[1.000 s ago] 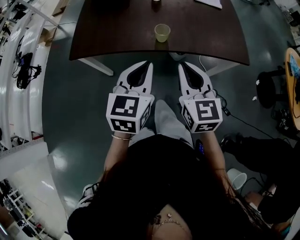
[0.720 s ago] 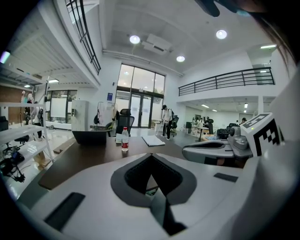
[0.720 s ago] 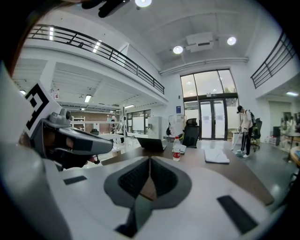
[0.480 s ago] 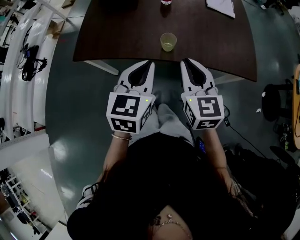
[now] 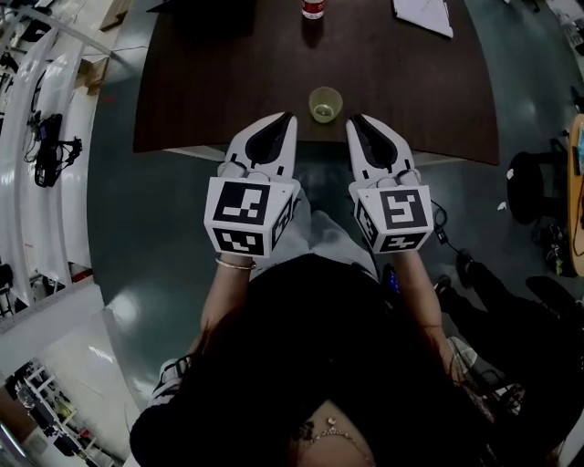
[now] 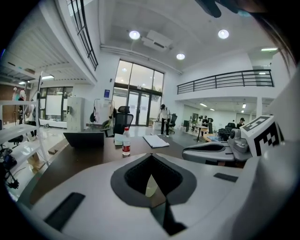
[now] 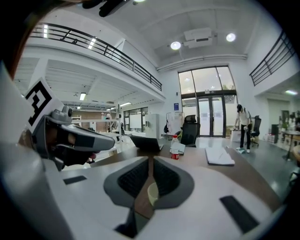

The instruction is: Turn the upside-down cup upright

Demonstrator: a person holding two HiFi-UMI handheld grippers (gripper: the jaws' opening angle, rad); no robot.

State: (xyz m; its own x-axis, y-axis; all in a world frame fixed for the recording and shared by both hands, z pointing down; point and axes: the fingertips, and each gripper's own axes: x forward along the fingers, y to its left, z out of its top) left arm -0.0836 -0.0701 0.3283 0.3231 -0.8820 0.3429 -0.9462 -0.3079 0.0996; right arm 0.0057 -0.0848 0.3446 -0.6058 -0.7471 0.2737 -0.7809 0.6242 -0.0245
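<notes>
A pale yellow-green translucent cup [image 5: 325,104] stands on the dark brown table [image 5: 201,82], close to its front edge. Which end is up I cannot tell from above. My left gripper [image 5: 287,117] is shut with nothing in it, its tips at the table edge just left of the cup. My right gripper [image 5: 354,119] is shut and empty too, just right of the cup. In the left gripper view the cup [image 6: 151,186] shows through the slit below the closed tips [image 6: 151,157]. The right gripper view shows the cup [image 7: 152,193] the same way.
A bottle with a red label [image 5: 313,9] and white papers [image 5: 422,9] lie at the table's far side, with a dark laptop [image 6: 84,138] left of them. White shelving [image 5: 41,128] runs along the left. A black chair [image 5: 529,182] stands at the right.
Both grippers have moved forward together, from over the floor to the table's front edge. The cup now lies between their tips. Both jaws stayed shut.
</notes>
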